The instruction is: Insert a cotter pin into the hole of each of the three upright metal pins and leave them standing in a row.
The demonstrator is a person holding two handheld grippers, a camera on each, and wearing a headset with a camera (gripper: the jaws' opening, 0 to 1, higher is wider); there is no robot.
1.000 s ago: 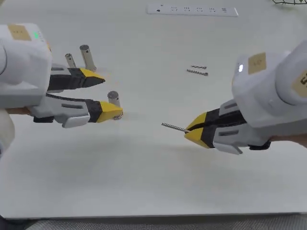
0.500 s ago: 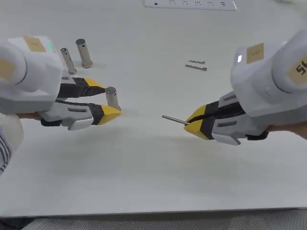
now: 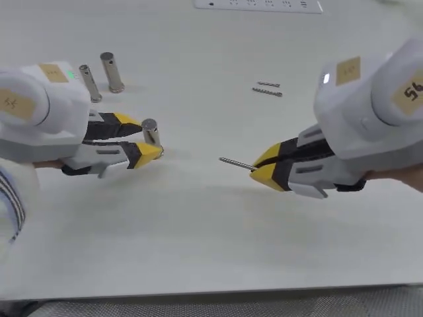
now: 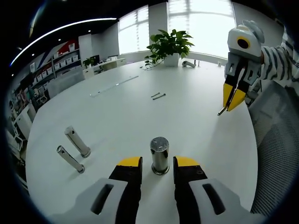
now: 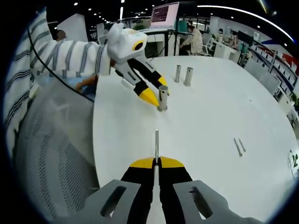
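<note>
Straddling one upright metal pin [image 3: 150,131], the left gripper [image 3: 147,137] has its yellow jaws apart, one on either side, and its own view shows a sliver of gap to the pin. Two more pins [image 3: 112,71] stand at eleven o'clock from it on the white table [image 3: 198,231]. Over at three o'clock, the right gripper [image 3: 259,170] is pinched tight on a cotter pin [image 3: 234,162], free end aimed at nine o'clock, well apart from that pin. Two spare cotter pins [image 3: 268,89] lie at twelve o'clock from this gripper.
</note>
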